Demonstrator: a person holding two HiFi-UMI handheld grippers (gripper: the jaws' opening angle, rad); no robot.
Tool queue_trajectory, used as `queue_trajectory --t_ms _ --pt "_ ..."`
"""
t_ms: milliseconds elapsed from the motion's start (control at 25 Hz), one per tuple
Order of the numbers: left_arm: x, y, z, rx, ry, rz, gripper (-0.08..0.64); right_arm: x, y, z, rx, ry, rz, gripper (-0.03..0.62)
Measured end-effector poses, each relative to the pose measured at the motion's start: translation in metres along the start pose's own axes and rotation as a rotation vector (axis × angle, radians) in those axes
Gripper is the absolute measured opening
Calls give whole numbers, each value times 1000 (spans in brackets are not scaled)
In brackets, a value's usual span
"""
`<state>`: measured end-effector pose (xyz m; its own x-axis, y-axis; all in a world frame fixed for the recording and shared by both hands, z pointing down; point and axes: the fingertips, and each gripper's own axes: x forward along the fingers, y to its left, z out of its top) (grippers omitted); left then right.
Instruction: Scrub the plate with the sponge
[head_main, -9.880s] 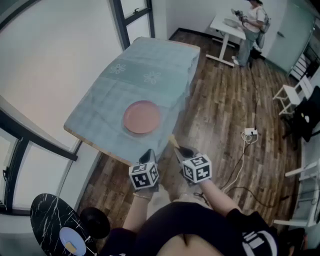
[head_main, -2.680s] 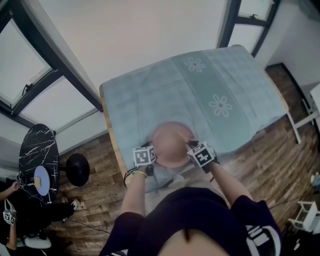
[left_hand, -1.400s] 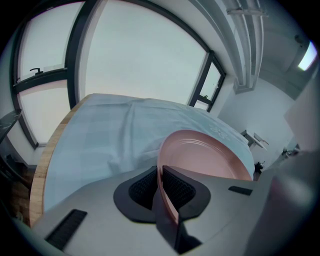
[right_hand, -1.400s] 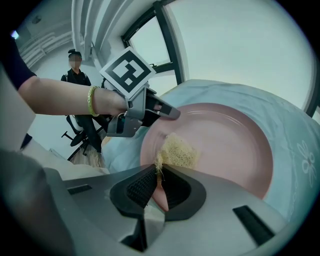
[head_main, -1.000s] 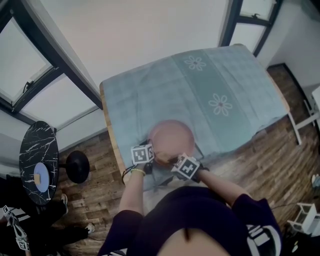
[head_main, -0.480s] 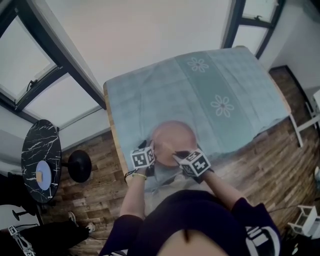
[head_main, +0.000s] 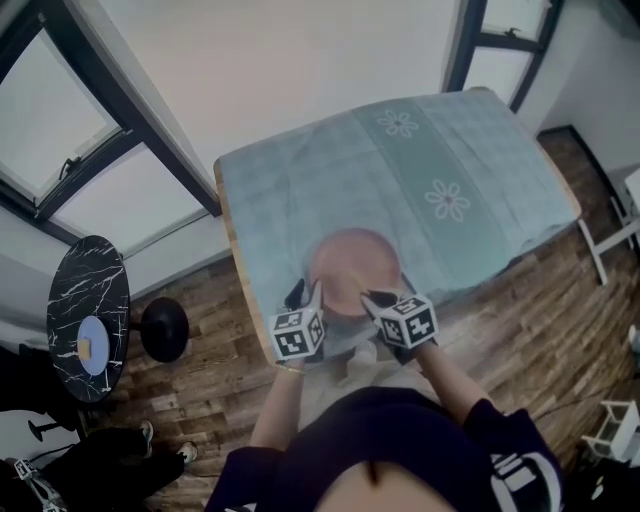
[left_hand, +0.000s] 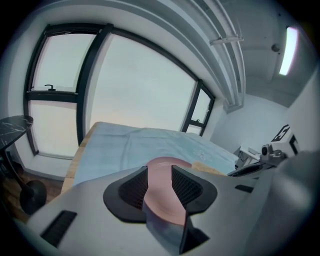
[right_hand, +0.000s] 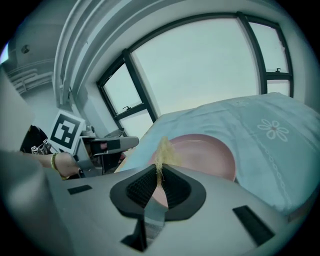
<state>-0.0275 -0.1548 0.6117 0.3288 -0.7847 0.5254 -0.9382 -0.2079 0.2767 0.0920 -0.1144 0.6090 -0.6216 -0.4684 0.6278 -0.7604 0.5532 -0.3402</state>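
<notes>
The plate (head_main: 350, 265) lay on the cloth (head_main: 470, 150) that covered the table (head_main: 236, 250), close to the table's near edge and toward its left end. The left gripper (head_main: 306, 293) stood just before the plate's near-left rim, its fingers (left_hand: 135, 187) opening; the rim seemed to sit in the gap between them, untouched. The right gripper (head_main: 378, 300) stood at the near-right rim with the sponge (right_hand: 163, 151) pinched between its fingers. On the floor, well left of the table, stood a round side table (head_main: 88, 320) with a stool (head_main: 165, 328) just right of it.
</notes>
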Motion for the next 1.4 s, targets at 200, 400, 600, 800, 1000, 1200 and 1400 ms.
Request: queue_trajectory --t_ms 200,400,600,800,1000,1200,1400 --pt "-47 -30 -2 -6 -26 -79 150 -30 18 1 69 -115 -59 37" --pt "-85 -49 -9 5 -51 -118 99 -59 40 -5 92 -203 -93 37" --pt "-113 -55 -23 2 -20 -119 34 -79 58 -21 75 -230 -123 37" --pt "-133 -65 -32 -4 2 -156 9 -94 69 -33 74 -245 -153 37" --pt "-147 -74 -37 7 9 -170 9 -106 83 -42 50 -258 -165 37" --pt "-158 -80 -37 18 2 -188 9 -112 97 -44 60 -280 -161 37" --pt "-166 -82 -38 31 -6 -196 9 -118 105 -42 51 -303 -152 37"
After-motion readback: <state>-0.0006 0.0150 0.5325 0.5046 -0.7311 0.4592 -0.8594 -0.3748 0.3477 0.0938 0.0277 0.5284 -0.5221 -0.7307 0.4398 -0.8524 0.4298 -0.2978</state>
